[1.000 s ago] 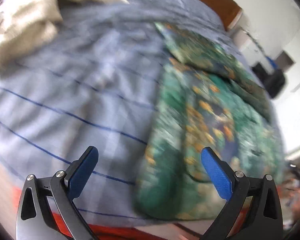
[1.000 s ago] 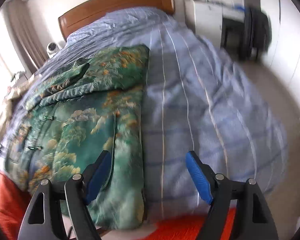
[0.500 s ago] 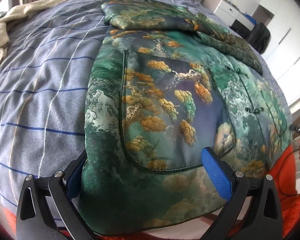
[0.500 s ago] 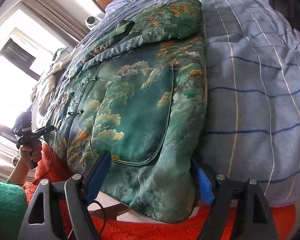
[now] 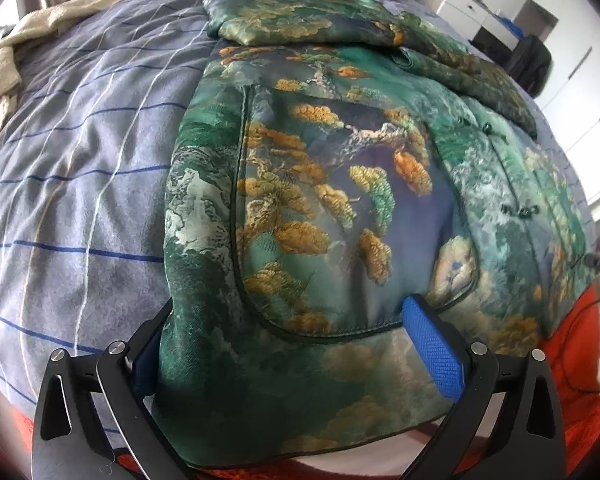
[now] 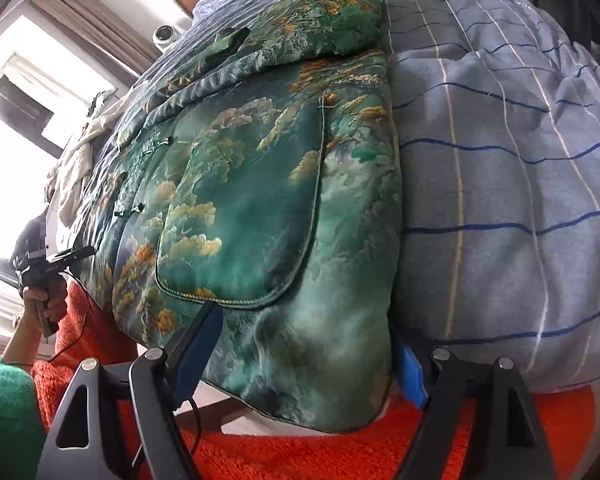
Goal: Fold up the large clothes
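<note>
Left wrist view shows the green brocade jacket [image 5: 340, 208] spread on the blue striped bedcover [image 5: 80, 184], hem hanging over the near edge. It looks padded, soft and fairly heavy, with a slick satin face, so the hem corners seem the best hold. The left gripper [image 5: 296, 360] stands wide open astride one hem corner, pressing on nothing. The right gripper [image 6: 312, 364] is likewise spread around the other corner [image 6: 332, 392]. Only the right view shows the person's hand [image 6: 46, 300] holding the left tool; only the left shows the cream blanket [image 5: 4, 60].
</note>
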Action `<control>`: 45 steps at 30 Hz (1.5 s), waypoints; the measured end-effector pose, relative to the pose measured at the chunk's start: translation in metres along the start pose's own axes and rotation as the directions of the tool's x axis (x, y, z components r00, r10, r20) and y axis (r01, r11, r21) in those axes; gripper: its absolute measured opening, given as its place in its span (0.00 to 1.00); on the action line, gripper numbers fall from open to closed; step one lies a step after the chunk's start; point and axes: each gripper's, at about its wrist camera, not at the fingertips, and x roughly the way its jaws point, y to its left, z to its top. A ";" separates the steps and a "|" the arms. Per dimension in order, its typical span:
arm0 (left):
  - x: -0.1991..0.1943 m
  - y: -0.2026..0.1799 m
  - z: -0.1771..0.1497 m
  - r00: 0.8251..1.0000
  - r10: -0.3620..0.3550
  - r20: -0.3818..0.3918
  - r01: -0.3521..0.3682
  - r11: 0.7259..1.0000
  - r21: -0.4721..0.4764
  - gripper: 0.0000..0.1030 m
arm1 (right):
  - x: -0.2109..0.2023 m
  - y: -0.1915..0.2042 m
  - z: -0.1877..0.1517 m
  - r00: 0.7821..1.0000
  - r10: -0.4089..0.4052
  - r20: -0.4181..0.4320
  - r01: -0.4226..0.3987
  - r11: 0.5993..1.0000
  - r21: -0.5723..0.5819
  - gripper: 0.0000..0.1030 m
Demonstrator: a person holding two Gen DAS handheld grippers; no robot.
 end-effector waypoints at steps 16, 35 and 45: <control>0.003 -0.002 -0.005 0.999 0.040 -0.020 -0.039 0.997 0.063 0.99 | -0.001 0.000 -0.009 1.000 -0.004 0.003 0.004 1.000 0.000 0.78; 0.001 0.003 -0.006 0.999 0.013 -0.037 -0.010 0.997 0.081 0.99 | -0.006 0.001 -0.007 0.999 -0.015 -0.030 0.014 1.000 -0.026 0.78; 0.007 -0.002 -0.008 0.998 0.032 -0.059 -0.025 0.993 0.118 0.99 | 0.001 0.006 -0.004 0.998 -0.042 -0.038 0.040 0.997 -0.065 0.78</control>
